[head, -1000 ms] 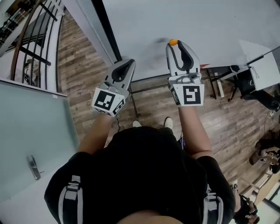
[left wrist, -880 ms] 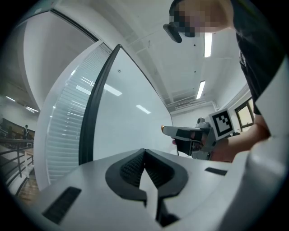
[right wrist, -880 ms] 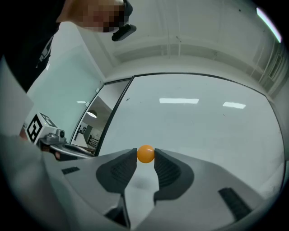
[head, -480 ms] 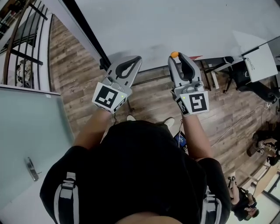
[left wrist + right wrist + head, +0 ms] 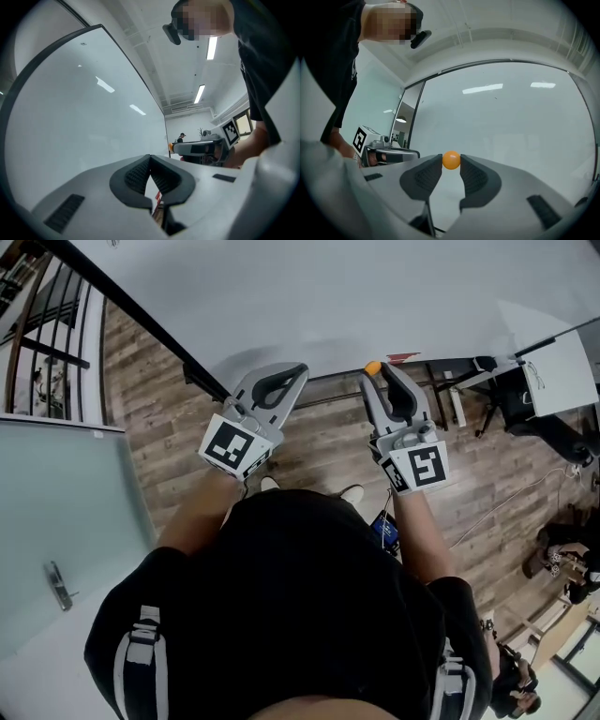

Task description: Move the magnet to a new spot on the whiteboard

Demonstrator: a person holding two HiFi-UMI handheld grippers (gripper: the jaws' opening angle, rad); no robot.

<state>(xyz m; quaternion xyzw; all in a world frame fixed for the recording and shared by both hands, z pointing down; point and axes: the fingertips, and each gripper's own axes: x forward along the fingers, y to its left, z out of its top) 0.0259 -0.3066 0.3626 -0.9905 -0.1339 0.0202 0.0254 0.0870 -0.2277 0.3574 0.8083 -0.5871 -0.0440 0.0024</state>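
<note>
A small round orange magnet (image 5: 451, 160) is pinched between the tips of my right gripper (image 5: 451, 162), in front of the whiteboard (image 5: 511, 122). In the head view the magnet (image 5: 373, 367) shows at the right gripper's (image 5: 375, 371) tip, level with the whiteboard's (image 5: 356, 296) lower edge. I cannot tell whether the magnet touches the board. My left gripper (image 5: 298, 371) hangs beside it to the left, jaws shut with nothing between them. In the left gripper view its closed tips (image 5: 150, 158) face the board (image 5: 84, 117), and the right gripper (image 5: 197, 149) shows beyond.
A black whiteboard frame (image 5: 141, 324) runs diagonally at upper left. Below is a wood floor (image 5: 319, 446). A glass door (image 5: 66, 521) stands at left, a railing (image 5: 37, 352) behind it. Desks and a chair (image 5: 534, 418) sit at the right.
Both grippers have dropped toward the whiteboard's lower edge as the view shifted. The right gripper has kept hold of the orange magnet throughout. The left gripper has stayed shut.
</note>
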